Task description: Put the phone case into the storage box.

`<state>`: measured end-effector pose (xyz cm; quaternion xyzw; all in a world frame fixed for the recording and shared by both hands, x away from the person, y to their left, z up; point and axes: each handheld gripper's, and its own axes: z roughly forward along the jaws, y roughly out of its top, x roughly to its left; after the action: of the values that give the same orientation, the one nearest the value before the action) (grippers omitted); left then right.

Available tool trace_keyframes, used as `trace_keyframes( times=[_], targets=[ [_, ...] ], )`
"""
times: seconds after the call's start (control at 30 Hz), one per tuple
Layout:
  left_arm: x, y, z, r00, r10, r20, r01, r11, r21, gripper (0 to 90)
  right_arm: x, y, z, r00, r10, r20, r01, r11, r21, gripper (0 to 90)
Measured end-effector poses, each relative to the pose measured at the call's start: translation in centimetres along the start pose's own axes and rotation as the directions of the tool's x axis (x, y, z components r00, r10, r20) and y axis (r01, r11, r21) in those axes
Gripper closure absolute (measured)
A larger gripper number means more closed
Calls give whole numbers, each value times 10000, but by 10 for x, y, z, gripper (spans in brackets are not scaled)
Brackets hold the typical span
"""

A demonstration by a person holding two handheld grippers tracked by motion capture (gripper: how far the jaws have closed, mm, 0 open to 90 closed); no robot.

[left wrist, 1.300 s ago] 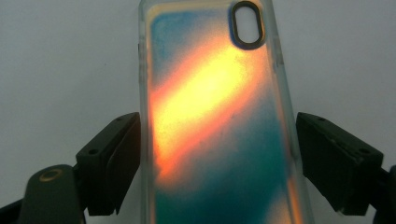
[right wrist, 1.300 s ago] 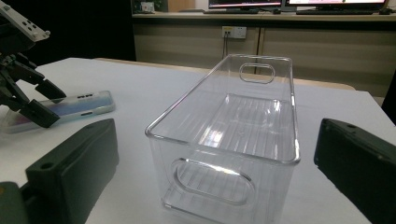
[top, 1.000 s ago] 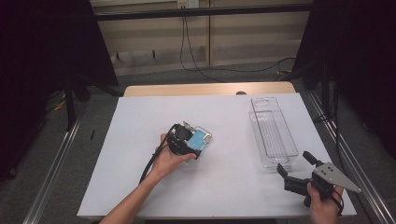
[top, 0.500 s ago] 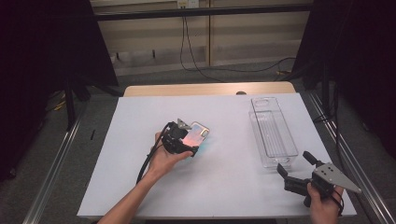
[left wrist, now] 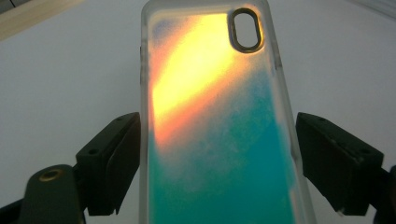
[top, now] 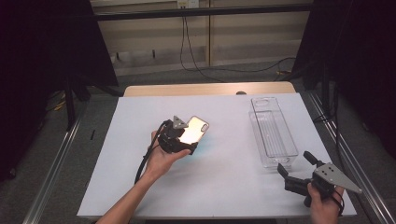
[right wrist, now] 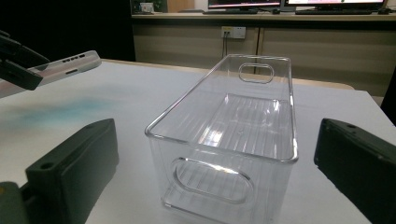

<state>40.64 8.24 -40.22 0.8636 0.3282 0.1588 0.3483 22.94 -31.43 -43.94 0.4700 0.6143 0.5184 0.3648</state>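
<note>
**Phone case lifted, bin waiting**

High view: the left claw point(top: 187, 140) holds a phone case point(top: 195, 129) above the white desk point(top: 224, 186), the case jutting ahead of it. The right claw point(top: 295, 168) rests spread wide, just short of a clear bin point(top: 273, 133).

Left claw view: the case point(left wrist: 219, 130) lies between both jaws, the right one slightly apart.

Right claw view: open jaws flank the bin point(right wrist: 233, 135).

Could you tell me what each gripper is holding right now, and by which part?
The left gripper holds a phone case lifted off the table, jaws at its long side edges near the lower end. The right gripper holds nothing.
</note>
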Motion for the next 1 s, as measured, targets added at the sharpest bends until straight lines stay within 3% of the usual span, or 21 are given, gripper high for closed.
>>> trace_keyframes(
  times=[0.23, 0.43, 0.63, 0.7, 0.83, 1.0],
  targets=[
    [-4, -1, -8, 9999, 23, -124, -29, 9988, -495, 170, 0, 1, -1, 10000, -59, -23, 59, 10000, -18, 0],
    [0, -4, -16, 9994, -27, -333, 1, 9968, -794, 170, 1, 0, -1, 10000, -14, -24, 14, 10000, 18, 0],
    [4, -10, -32, 9981, -50, -613, -37, 9899, -1415, 170, 2, 0, -2, 10000, 40, -72, -40, 10000, 7, 0],
    [5, -15, -36, 9978, -94, -655, -3, 9894, -1452, 170, 3, 1, -1, 9999, 34, -113, -35, 10000, -45, 0],
    [6, -23, -36, 9979, -236, -611, 169, 9941, -1067, 170, 6, 1, -1, 9998, -8, -173, 8, 10000, 33, 0],
    [0, -32, -42, 9982, 116, -585, -180, 9938, -1099, 171, 13, 1, 1, 9993, -99, -354, 108, 9996, 245, 0]
  ],
)
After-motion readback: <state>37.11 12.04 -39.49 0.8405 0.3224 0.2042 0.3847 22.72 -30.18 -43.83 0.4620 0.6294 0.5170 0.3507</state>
